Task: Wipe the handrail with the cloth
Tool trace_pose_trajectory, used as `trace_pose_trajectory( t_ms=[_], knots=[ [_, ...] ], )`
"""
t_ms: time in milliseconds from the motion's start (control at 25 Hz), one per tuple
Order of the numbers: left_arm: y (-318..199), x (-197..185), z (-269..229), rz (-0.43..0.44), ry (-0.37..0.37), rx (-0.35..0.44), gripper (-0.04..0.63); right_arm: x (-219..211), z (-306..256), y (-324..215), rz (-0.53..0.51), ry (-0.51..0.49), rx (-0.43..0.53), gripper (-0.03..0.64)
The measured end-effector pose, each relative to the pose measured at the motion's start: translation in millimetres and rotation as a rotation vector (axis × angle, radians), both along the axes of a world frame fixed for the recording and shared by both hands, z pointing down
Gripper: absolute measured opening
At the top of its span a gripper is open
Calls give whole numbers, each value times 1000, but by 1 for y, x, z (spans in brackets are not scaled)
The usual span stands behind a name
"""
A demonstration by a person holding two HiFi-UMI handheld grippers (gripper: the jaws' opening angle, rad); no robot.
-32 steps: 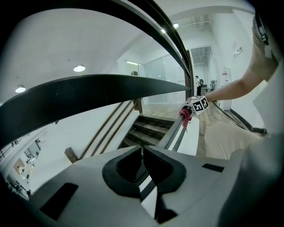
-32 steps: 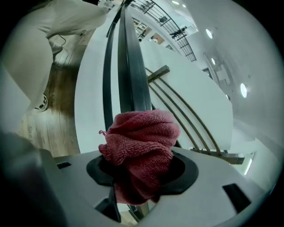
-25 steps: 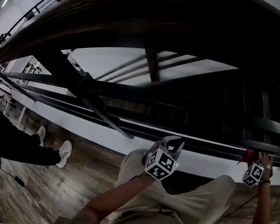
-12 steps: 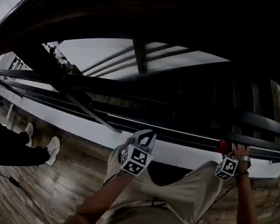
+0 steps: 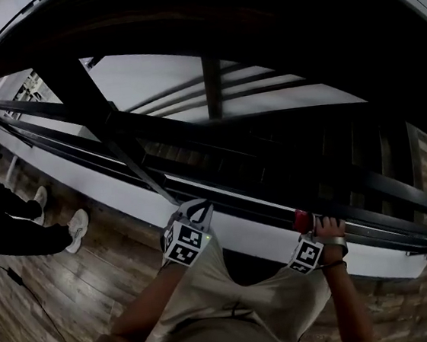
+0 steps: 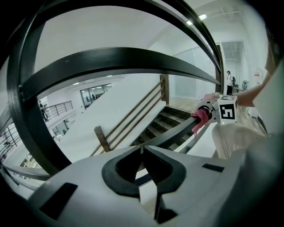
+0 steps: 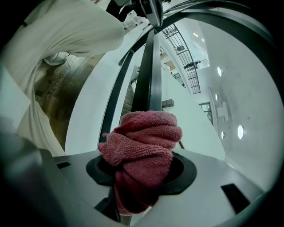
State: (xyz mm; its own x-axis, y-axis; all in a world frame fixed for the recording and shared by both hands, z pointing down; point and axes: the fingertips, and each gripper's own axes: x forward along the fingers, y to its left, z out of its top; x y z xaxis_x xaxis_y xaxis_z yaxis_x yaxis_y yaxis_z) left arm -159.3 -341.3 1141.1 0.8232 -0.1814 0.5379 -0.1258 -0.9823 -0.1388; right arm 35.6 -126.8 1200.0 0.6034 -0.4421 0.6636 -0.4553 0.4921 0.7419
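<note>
**A:** What is the right gripper (image 7: 142,177) doing?

**B:** It is clamped on the cloth (image 7: 144,142). Its jaws stand wide around a thick, bunched wad that bulges out past the tips. The wad sits against the handrail (image 7: 149,75), which runs straight away from it.

**A:** And the left gripper (image 6: 141,153)?

**B:** It is closed with nothing in it, the tips meeting. It hangs beside the same rail, well apart from the cloth.

**A:** How would you wipe well from here?

**B:** I'd keep the wad pressed flat on top of the rail and slide it along the rail's line, not across it. A slight roll of the wrist would let the cloth reach the sides as well. The grip should stay firm, because a loose tail hangs below the jaws and could snag or pull free. The empty gripper is best kept out of the path.

**A:** What about the materials?

**B:** The cloth is a red, looped terry, soft and probably quick to pick up dust. The handrail is a dark, narrow, smooth bar with a faint sheen, so the cloth should glide along it. Beyond it lie stairs (image 6: 171,119) with dark treads, and below is a plank floor (image 5: 75,297) of wood grain.
</note>
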Motion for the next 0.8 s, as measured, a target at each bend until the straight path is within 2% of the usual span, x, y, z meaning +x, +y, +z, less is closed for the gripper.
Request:
trace_pose_trajectory(
  t_ms=[360, 560, 800],
  knots=[
    [-54, -49, 11, -78, -13, -1, 21, -63, 4, -94, -62, -13, -3, 227],
    [-58, -60, 16, -90, -1, -3, 21, -77, 3, -111, -40, -23, 23, 227],
    [-76, -86, 9, -117, 17, 8, 21, -120, -9, -144, -51, -222, 92, 212]
  ],
)
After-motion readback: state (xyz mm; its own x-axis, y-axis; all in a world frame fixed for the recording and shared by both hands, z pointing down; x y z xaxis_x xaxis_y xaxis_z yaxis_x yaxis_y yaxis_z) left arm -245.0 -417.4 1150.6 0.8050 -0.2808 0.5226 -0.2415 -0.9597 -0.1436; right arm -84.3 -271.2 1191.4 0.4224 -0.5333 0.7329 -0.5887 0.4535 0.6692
